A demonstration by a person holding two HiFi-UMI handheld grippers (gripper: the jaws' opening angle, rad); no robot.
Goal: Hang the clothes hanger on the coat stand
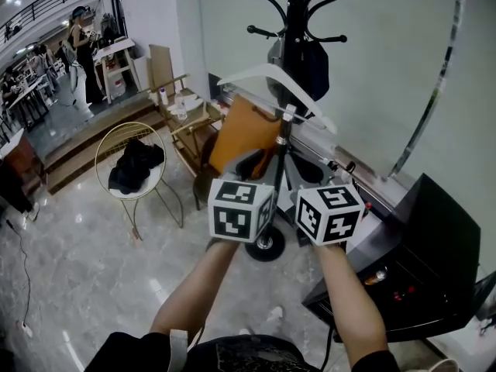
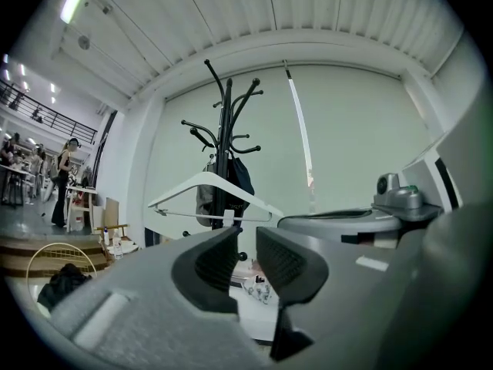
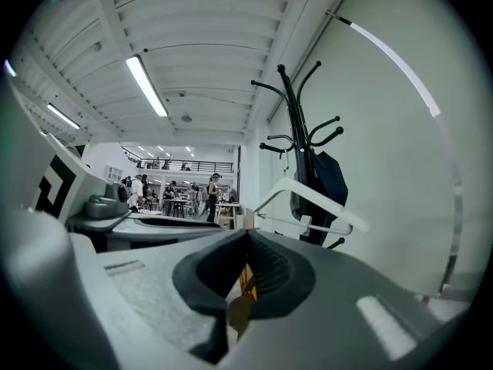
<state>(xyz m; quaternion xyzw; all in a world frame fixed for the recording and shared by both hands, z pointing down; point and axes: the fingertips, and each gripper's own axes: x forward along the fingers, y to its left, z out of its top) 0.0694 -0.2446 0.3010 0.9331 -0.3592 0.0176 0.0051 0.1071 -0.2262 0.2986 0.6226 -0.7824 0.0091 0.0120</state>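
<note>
Coat stand point(image 1: 288, 91): is standing on the floor point(image 1: 93, 277) close to the back wall. Clothes hanger point(image 1: 271, 80): is lying across the front of the stand's pole, below the upper hooks. Bag point(image 1: 314, 67): is hanging on the stand behind the hanger. Left gripper point(image 2: 248, 233) and right gripper point(image 3: 246, 236): are sitting side by side before the stand, apart from the hanger. Round chair point(image 1: 105, 149): is standing at the floor's left, with a garment point(image 1: 136, 165) lying in it. Cabinet point(image 1: 434, 239): is standing at the floor's right edge.
</note>
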